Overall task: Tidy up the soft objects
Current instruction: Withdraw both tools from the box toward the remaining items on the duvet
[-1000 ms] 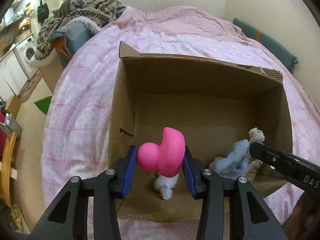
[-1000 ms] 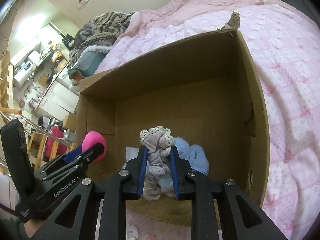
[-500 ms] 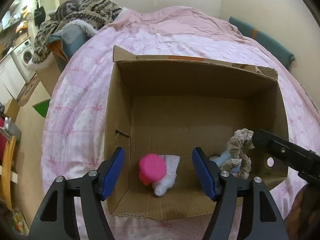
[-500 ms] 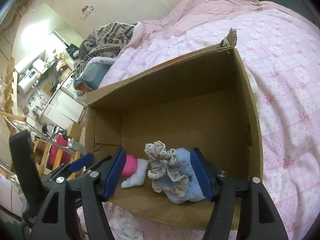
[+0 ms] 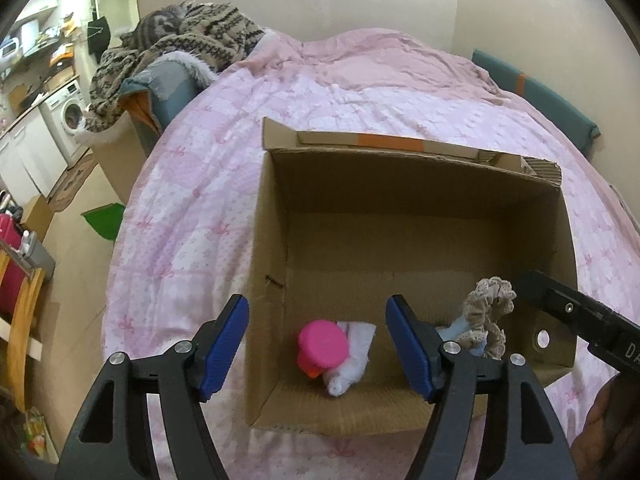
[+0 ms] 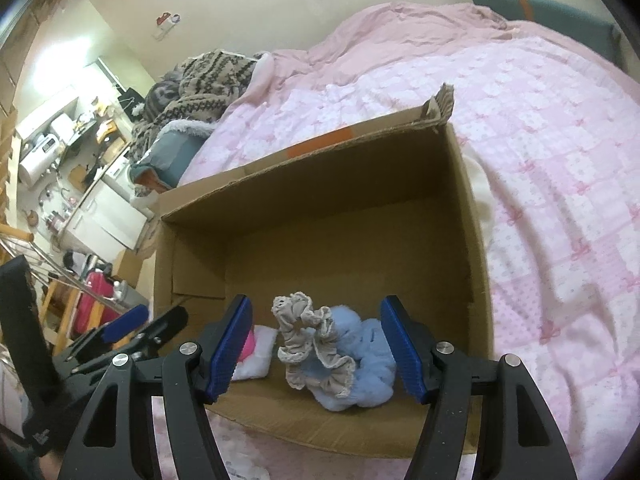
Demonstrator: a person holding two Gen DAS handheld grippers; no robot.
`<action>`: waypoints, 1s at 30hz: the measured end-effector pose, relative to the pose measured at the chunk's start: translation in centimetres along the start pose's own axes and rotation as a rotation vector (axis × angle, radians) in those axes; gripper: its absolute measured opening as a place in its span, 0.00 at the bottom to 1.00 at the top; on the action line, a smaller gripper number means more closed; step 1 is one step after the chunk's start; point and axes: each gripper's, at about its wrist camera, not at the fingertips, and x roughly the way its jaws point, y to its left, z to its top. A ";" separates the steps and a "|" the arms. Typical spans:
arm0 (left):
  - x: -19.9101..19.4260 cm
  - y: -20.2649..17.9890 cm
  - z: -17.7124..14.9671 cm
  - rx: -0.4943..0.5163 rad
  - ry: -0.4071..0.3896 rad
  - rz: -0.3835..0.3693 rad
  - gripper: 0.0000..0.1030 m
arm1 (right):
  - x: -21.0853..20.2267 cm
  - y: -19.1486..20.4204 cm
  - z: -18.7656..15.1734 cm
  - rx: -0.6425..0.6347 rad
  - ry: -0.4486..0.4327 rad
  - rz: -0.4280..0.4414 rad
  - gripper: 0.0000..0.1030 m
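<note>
Fingers (image 5: 236,336) of both grippers spread wide, empty

The box (image 5: 420,208) is matt brown corrugated cardboard (torn rough at one corner). The pink toy (image 5: 322,346) looks smooth and rubbery. The scrunchie (image 6: 310,344) is frilled cloth, the blue bundle (image 6: 368,376) fluffy fleece, the quilt (image 5: 192,216) soft printed cotton.

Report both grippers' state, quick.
Left gripper: open, holding nothing.
Right gripper: open, holding nothing.
</note>
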 end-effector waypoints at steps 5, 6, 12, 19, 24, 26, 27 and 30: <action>-1.8 0.8 -0.5 -0.004 -0.005 0.002 0.66 | -0.8 0.8 -1.1 -0.037 0.016 -0.011 0.68; -2.1 0.9 -0.5 -0.003 -0.008 0.002 0.66 | -0.9 1.0 -1.3 -0.046 0.019 -0.012 0.68; -3.8 1.7 -2.0 -0.013 -0.005 0.004 0.67 | -2.5 1.7 -2.2 -0.063 0.017 -0.011 0.68; -6.0 2.2 -4.1 -0.007 -0.004 0.009 0.67 | -4.4 1.2 -3.9 -0.024 0.028 -0.010 0.68; -7.3 2.8 -5.4 -0.011 0.005 0.007 0.67 | -5.9 1.1 -5.2 -0.022 0.039 -0.022 0.68; -7.6 3.1 -6.0 -0.020 0.017 0.004 0.67 | -6.2 1.2 -5.8 -0.020 0.047 -0.025 0.68; -7.8 3.2 -6.3 -0.024 0.023 0.002 0.67 | -6.5 1.2 -6.1 -0.017 0.050 -0.026 0.68; -8.3 3.6 -7.1 -0.040 0.035 -0.001 0.67 | -7.1 1.1 -7.1 -0.003 0.065 -0.021 0.68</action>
